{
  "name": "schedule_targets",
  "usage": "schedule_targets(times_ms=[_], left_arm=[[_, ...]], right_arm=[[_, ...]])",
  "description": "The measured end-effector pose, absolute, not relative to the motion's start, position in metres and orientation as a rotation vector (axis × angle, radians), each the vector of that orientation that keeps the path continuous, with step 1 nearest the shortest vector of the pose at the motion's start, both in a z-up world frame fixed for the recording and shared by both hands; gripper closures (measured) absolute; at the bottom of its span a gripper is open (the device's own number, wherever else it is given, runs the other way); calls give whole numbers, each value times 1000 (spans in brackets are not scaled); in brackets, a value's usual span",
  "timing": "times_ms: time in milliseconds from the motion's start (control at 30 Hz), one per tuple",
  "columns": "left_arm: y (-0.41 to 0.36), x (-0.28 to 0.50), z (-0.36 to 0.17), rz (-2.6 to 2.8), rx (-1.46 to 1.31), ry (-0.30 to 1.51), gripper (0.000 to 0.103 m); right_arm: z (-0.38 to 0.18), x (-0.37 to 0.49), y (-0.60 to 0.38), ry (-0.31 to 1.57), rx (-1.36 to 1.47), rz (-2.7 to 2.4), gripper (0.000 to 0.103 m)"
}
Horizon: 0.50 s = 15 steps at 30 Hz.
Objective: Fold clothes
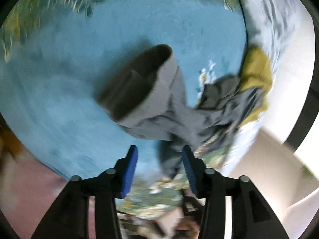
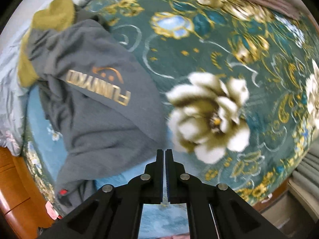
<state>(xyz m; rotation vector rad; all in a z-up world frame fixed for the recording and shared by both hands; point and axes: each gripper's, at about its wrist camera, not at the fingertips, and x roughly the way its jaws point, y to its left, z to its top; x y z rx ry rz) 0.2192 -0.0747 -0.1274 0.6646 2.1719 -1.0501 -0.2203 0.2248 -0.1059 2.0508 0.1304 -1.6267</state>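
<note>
Ahead of the parted left gripper point(image 1: 160, 171) jaws, grey garment point(image 1: 169, 107) on bed point(image 1: 59, 99), right gripper point(image 2: 164, 166) jaws together, garment point(image 2: 103, 107) just left, untouched.

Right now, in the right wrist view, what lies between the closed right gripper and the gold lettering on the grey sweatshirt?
Only the grey sweatshirt's own plain fabric. The right wrist view shows nothing else lying between the right gripper and the gold lettering.
</note>
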Motion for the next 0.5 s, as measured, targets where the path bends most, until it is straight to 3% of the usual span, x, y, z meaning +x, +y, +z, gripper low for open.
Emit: schedule_targets(times_ms=[133,167,267,400,500], left_arm=[[-85,195,-144,-978,589,2192,43],[-89,187,-153,-944,571,2201,41],[-92,170,-171,-802,578,2186,41],[-102,152,-184,-718,645,2128,42],[-112,139,-189,-746,789,2041,51]], right_arm=[[-121,-224,209,141,2021,-1594,98],[-125,-224,201,150,2011,-1589,91],[-132,-226,173,185,1969,-1577,54],[-128,-229,126,281,1872,-1561,41],[-134,-222,78,431,1783,-1513,40]])
